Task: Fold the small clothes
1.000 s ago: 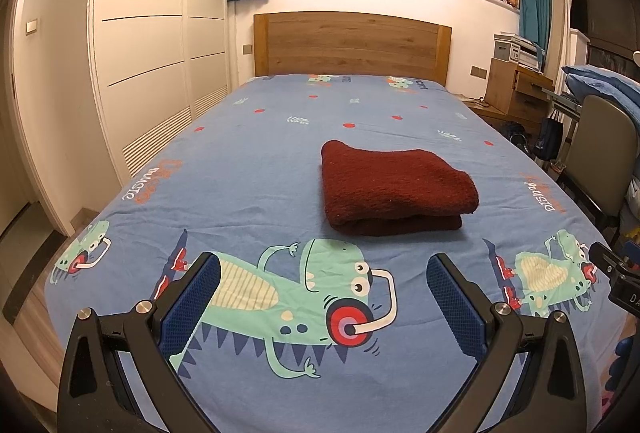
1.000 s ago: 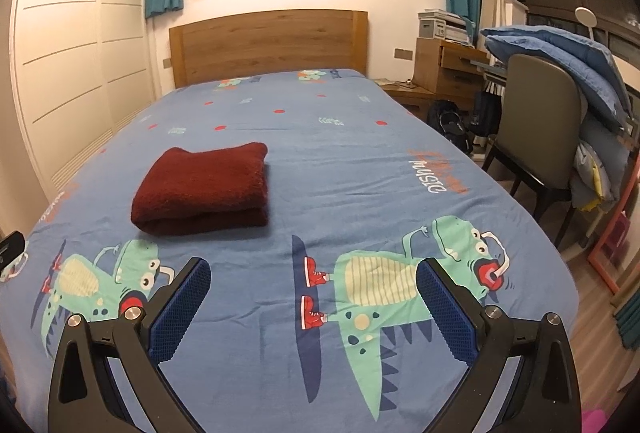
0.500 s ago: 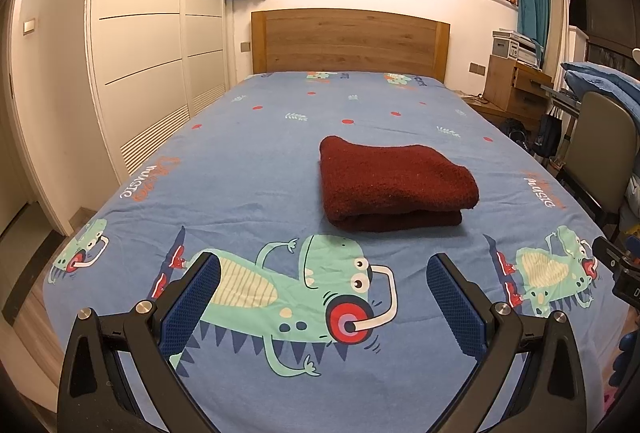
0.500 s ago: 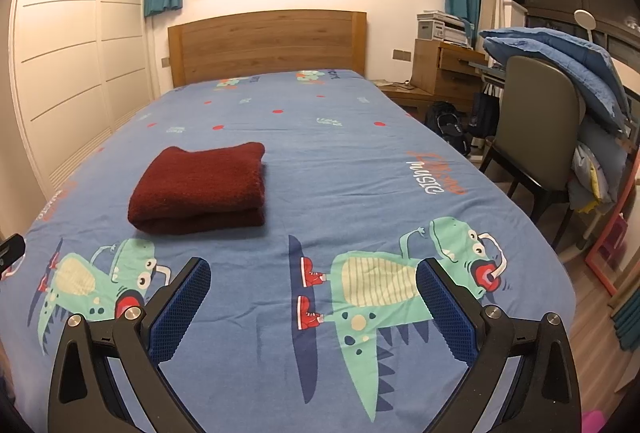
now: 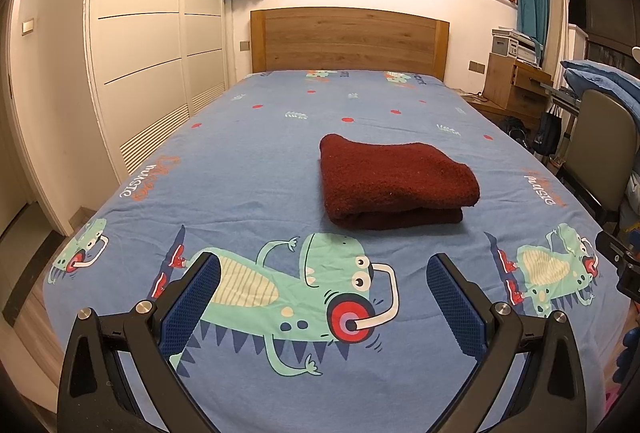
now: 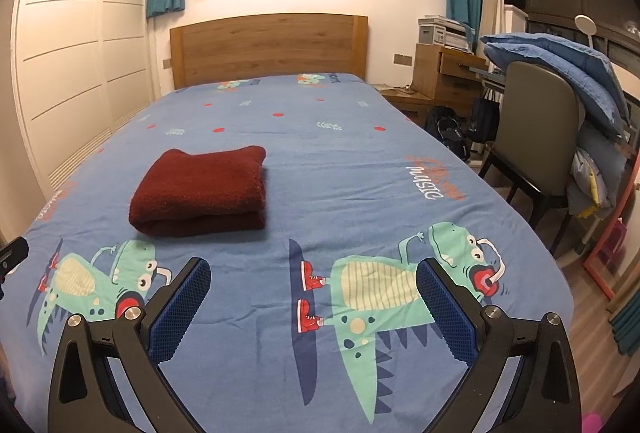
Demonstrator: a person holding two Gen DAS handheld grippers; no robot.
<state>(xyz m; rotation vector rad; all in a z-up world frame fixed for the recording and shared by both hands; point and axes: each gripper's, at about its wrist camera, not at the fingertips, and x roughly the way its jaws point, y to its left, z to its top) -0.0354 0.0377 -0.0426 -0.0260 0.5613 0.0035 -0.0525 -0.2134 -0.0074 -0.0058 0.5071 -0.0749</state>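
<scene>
Left gripper [image 5: 323, 279]: jaws wide apart, holding nothing, touching nothing, above bed [image 5: 248, 169] near foot edge. Right gripper [image 6: 313, 281]: jaws equally wide, empty, clear of sheet. Red cloth [image 5: 394, 181] folded into flat bundle, lying mid-bed; at 1 o'clock from left gripper, at 11 o'clock [image 6: 204, 189] from right gripper, well apart from both. Chair [image 6: 540, 137] at 2 o'clock beside bed.

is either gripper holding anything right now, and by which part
Nothing is held: left gripper and right gripper are open, and the folded red garment lies untouched on the bed.
</scene>
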